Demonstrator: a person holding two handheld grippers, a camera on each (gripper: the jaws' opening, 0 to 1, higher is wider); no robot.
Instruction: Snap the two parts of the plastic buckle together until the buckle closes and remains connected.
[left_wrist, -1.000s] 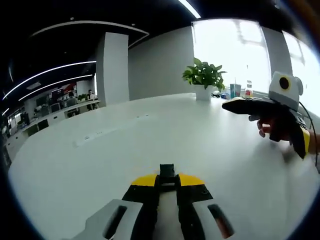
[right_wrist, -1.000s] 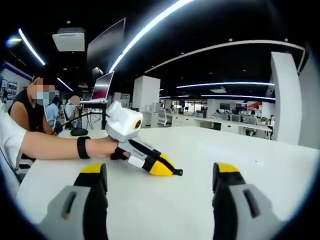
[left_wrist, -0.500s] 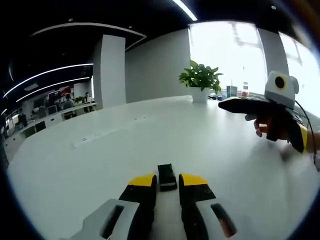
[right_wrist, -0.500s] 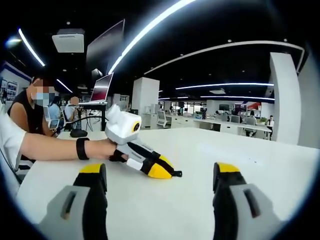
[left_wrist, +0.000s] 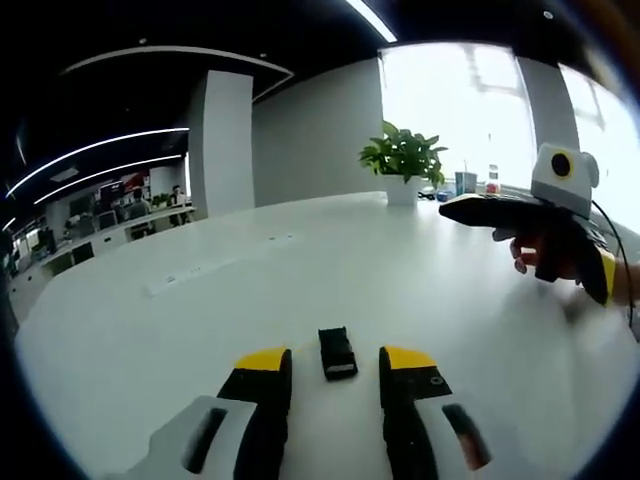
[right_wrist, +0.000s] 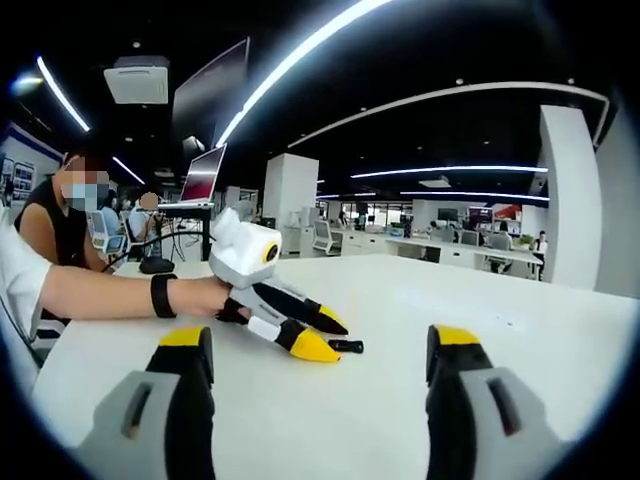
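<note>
Left gripper view: buckle (left_wrist: 337, 353) on table (left_wrist: 200, 310), between wide-apart left hand-held gripper (left_wrist: 335, 362) tips, untouched.

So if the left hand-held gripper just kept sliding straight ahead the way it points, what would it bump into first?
Most likely the small black buckle, which lies on the white table just ahead of the open left hand-held gripper, in line with the gap between its jaws. Beyond it the tabletop looks free, though depth is hard to judge.
</note>
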